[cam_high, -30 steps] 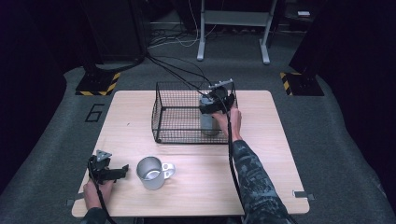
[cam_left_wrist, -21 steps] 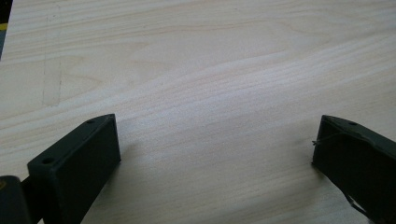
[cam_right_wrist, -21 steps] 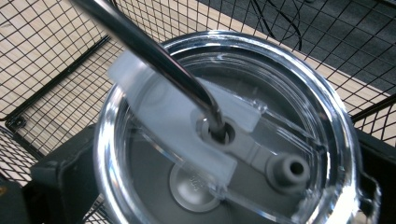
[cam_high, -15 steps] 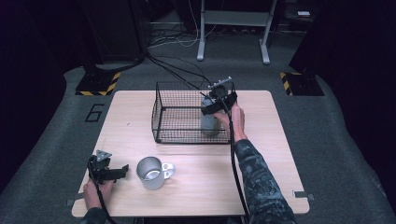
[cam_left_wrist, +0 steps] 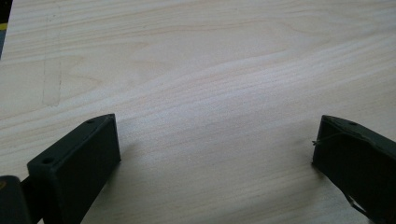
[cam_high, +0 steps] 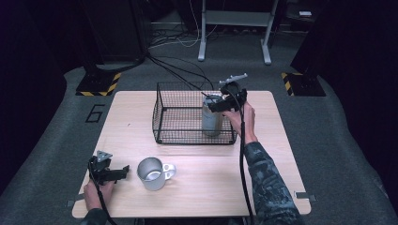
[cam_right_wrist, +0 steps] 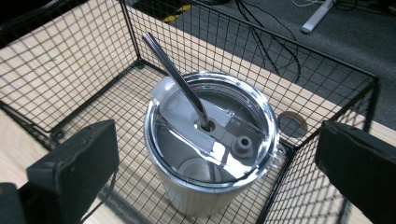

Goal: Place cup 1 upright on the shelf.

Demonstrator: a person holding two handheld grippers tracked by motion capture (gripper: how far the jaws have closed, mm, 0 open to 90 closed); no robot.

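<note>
A steel tumbler (cam_high: 212, 118) with a clear lid (cam_right_wrist: 210, 140) and a metal straw (cam_right_wrist: 175, 70) stands upright in the right front corner of a black wire basket (cam_high: 162, 117). My right gripper (cam_high: 221, 104) hovers just above and to the right of the tumbler's top. It is open, and in the right gripper view (cam_right_wrist: 217, 140) its jaws stand wide on either side of the lid without touching it. My left gripper (cam_high: 117, 172) rests open on the table's front left, with bare wood between its jaws (cam_left_wrist: 217, 140). Just to its right stands a steel mug (cam_high: 150, 173).
The wooden table (cam_high: 281, 164) has bare room on its right and front right. The basket's wire walls (cam_right_wrist: 70, 56) close in the tumbler on two near sides. Cables and a stand's legs (cam_high: 234, 51) lie on the floor beyond the table.
My right gripper has shifted slightly to the right and up by the tumbler's top. The tumbler stays in the basket. The left gripper and mug have not moved.
</note>
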